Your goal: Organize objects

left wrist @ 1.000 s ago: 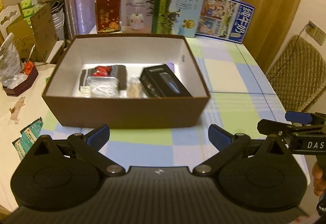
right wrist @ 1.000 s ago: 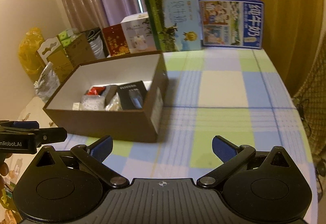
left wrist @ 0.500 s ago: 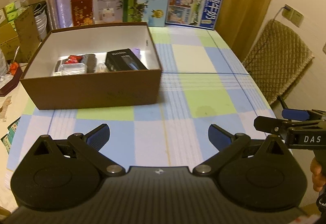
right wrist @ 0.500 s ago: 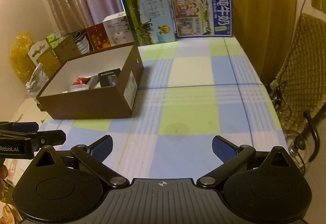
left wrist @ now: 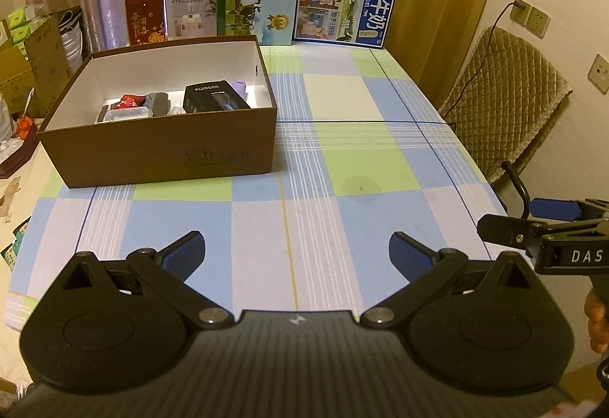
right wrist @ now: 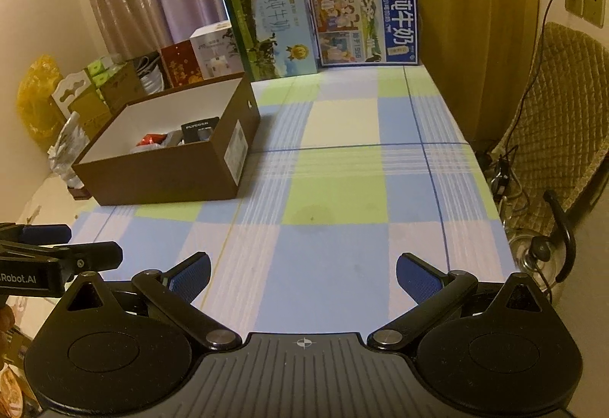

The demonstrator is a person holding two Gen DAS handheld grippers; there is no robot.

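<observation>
I hold my left gripper (left wrist: pixel 297 250) and right gripper (right wrist: pixel 303 273) low over the near end of the table (left wrist: pixel 365 167), both jaws spread wide and empty, since nothing loose lies in reach. The items sit in the brown box (left wrist: pixel 167 155) at far left, so I judge the sorting done.

The table (left wrist: pixel 342 167), wearing a blue, green and white checked cloth, is carrying an open brown box (left wrist: pixel 163 155) at centre left and four upright cartons lining its far edge.
</observation>
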